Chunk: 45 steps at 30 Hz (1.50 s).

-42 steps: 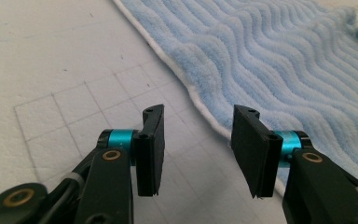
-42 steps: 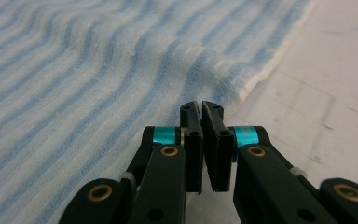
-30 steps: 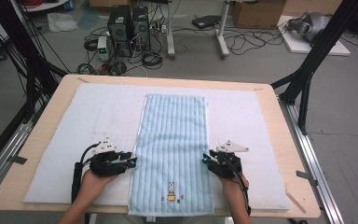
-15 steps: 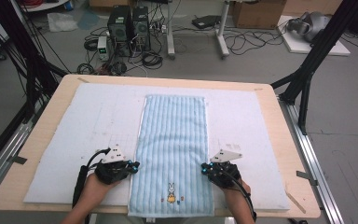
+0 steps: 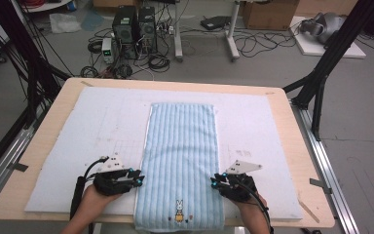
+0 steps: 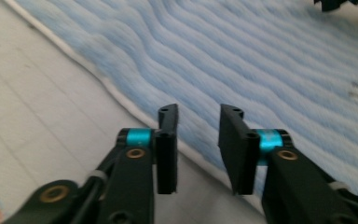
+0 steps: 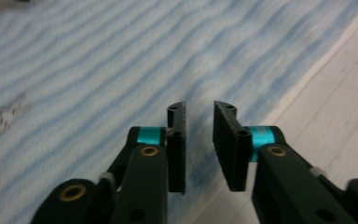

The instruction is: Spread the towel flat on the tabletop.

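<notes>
While both grippers sit low at the near end of the striped towel (image 5: pixel 181 156), neither grips it.

Left gripper (image 5: pixel 137 178) rests at the towel's left edge, jaws parted with the white hem between them; right gripper (image 5: pixel 215 182) rests at its right edge, jaws likewise apart over the blue pile; the towel lies flat lengthwise on the white mat (image 5: pixel 87 131), its embroidered rabbit (image 5: pixel 179 212) between the two hands, near the table's front.

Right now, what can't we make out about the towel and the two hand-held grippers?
- Towel near edge: high view, cut off by the bottom edge.
- Rabbit print detail: too small in high view, motion-blurred in right gripper view.
- Left hand-held gripper and right hand-held gripper: open; contact with the towel cannot be told.
</notes>
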Tool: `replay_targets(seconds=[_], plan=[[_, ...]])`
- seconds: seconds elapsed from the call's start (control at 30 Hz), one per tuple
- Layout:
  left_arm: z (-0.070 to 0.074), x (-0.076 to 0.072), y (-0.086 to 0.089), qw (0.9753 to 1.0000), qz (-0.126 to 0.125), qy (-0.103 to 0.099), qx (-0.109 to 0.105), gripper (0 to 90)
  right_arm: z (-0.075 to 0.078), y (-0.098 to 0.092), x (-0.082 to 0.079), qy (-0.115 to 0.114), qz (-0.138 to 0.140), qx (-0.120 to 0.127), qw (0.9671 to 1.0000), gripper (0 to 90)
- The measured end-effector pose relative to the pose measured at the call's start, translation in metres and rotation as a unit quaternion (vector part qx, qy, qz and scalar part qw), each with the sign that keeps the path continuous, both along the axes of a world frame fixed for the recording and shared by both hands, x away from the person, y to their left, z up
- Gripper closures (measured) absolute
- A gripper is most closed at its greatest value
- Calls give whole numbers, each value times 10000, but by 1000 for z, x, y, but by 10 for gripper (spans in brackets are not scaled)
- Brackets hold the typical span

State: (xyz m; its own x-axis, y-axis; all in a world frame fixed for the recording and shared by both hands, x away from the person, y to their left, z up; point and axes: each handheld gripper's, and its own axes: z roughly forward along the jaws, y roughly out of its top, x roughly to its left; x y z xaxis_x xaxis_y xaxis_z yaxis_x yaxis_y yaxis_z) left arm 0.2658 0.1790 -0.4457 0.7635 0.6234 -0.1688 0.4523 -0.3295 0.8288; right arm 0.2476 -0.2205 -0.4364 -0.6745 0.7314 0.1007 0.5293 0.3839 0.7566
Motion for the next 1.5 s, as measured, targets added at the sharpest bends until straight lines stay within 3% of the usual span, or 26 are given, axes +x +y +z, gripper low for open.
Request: replay_targets(seconds=[0.1,0.23,0.4,0.5,0.63,0.77,0.83,0.93,1.17,1.5], plan=[[6,11,7,9987,243,-204,-394,544,4,-3,7,-173,-326,275,9989,586],[13,29,21,9937,515,-597,-792,454,8,-8,14,-394,-649,307,9966,489],[19,47,31,9888,848,-718,-994,393,16,-18,23,-576,-937,320,9934,349],[21,56,33,9855,1055,-735,-1107,301,21,-24,31,-652,-1126,353,9909,266],[25,65,34,9850,1083,-763,-1102,208,24,-28,45,-771,-1240,204,9891,183],[26,70,36,9845,1039,-854,-1128,207,26,-29,55,-916,-1193,-115,9886,117],[27,73,37,9858,1008,-887,-1012,216,27,-31,58,-976,-1154,-182,9883,116],[28,76,40,9839,1060,-940,-1093,216,28,-35,63,-954,-1041,-265,9896,112],[26,79,35,9863,909,-905,-1039,225,27,-41,66,-827,-1006,-127,9914,111],[26,80,37,9862,983,-869,-1006,227,25,-40,65,-761,-964,-121,9924,111]])
